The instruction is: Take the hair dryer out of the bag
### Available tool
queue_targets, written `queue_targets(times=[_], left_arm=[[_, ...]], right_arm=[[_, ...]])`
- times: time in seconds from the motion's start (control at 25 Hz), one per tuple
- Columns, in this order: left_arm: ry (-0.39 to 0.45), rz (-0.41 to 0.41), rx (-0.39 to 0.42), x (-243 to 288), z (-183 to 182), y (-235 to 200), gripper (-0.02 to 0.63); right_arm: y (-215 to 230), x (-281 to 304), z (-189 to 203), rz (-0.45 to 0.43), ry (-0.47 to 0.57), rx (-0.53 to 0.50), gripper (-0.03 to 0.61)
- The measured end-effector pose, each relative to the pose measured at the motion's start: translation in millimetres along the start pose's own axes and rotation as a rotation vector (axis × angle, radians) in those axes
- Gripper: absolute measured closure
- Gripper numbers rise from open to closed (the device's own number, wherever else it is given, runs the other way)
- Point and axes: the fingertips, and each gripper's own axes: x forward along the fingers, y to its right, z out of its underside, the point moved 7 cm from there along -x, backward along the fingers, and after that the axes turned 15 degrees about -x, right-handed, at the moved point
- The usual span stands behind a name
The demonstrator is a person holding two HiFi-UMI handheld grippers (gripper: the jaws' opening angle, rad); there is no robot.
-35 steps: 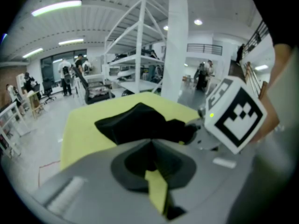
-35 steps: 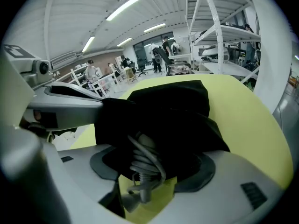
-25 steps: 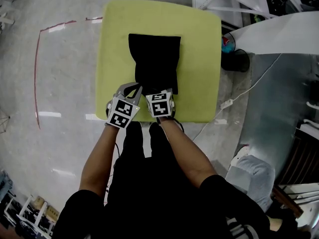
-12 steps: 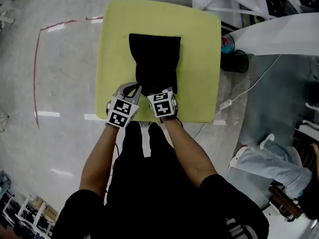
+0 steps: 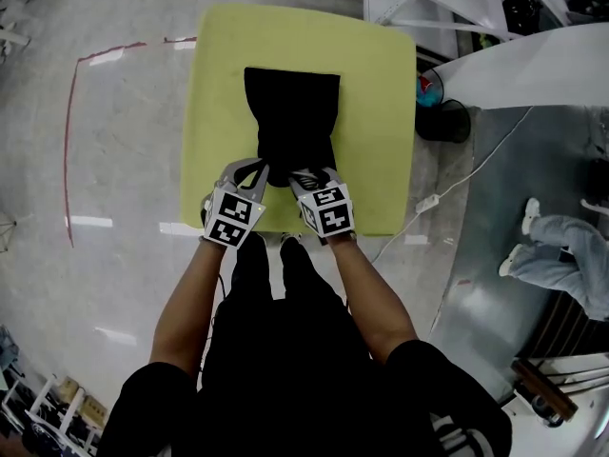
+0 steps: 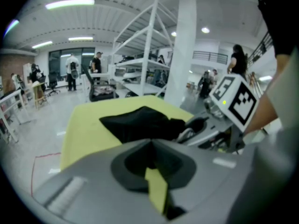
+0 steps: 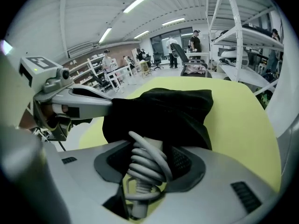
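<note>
I am working over the yellow-green table [image 5: 381,112], where the black bag [image 5: 290,112] is lying flat with its mouth toward me. My left gripper [image 5: 259,168] is pinching the bag's near-left corner, its jaws clenched tight on the fabric. My right gripper [image 5: 310,173] has just been closing its jaws, and they are now grasping the hair dryer [image 7: 150,144] by its pale handle, which is wrapped in a coiled grey cord [image 7: 141,170]. The handle is poking out of the bag's mouth, while the rest is sitting hidden inside the black cloth.
</note>
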Motion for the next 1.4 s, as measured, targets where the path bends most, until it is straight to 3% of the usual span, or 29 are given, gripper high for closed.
queue_targets(times=[0.24,0.6,0.84,1.08,1.4], left_arm=[[0.012,-0.018,0.019,-5.1,-3.0,6.0,0.601],[0.013,-0.072,0.047,-11.7,-6.4,2.7,0.601],[0.018,-0.066,0.049,-13.0,-8.5,3.9,0.601],[0.028,-0.057,0.022,-15.0,-13.0,3.4,0.601],[0.026,-0.053,-0.044,-12.5,-15.7,-9.6,0.601]], right_arm=[[-6.6,-27.7,9.0,-0.053,0.033,0.030,0.385],[-12.9,-65.2,19.7,-0.192,0.083,-0.042,0.385],[-11.7,-82.0,26.8,-0.285,0.114,-0.066,0.385],[-13.2,-87.4,37.9,-0.319,0.073,-0.159,0.385],[-35.0,-107.9,43.2,-0.475,0.130,-0.248,0.385]])
